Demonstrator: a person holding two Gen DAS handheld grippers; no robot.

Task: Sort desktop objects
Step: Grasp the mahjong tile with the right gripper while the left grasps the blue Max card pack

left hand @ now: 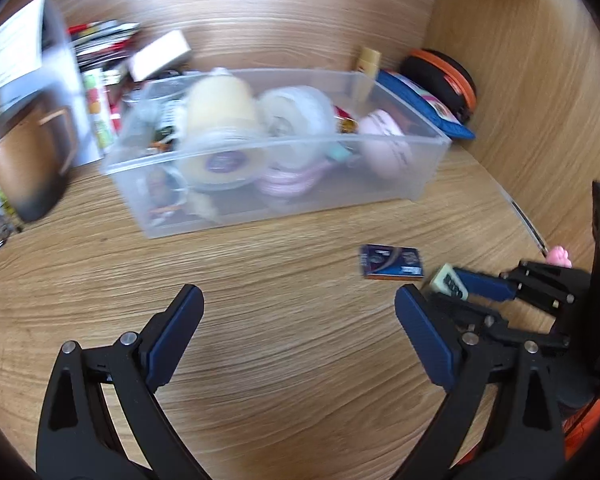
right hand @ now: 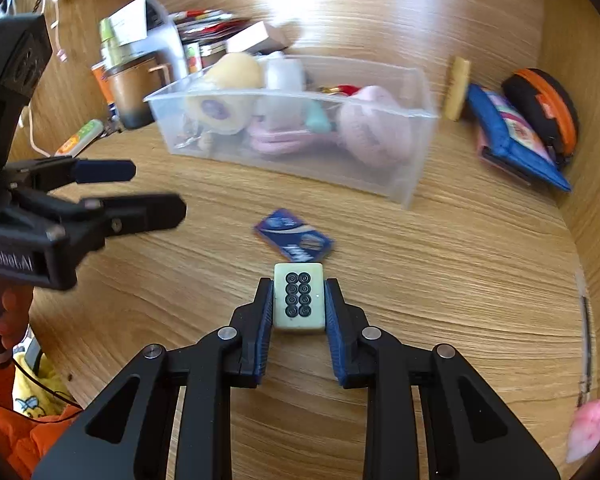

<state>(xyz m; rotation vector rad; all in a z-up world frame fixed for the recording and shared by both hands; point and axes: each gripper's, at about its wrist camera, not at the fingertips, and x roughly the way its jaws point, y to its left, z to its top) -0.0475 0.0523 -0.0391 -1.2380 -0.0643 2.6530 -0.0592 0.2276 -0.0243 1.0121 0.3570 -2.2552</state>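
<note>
My right gripper [right hand: 299,300] is shut on a pale green mahjong tile [right hand: 299,296] with black circles, held just above the wooden desk. The tile also shows in the left wrist view [left hand: 449,282], at the right gripper's [left hand: 454,286] tip. A small blue card pack [right hand: 294,240] lies on the desk just beyond the tile; it also shows in the left wrist view [left hand: 392,267]. A clear plastic bin [left hand: 432,168] holding tape rolls and pink items stands farther back, also in the right wrist view [right hand: 414,152]. My left gripper [left hand: 298,304] is open and empty over bare desk; it shows in the right wrist view [right hand: 156,190].
A brown mug [left hand: 24,164] and stacked papers stand at the back left. A blue pouch [right hand: 512,140] and an orange-black case [right hand: 548,108] lean in the back right corner. A pink toy [right hand: 588,428] lies near the right wall. Wooden walls enclose the desk.
</note>
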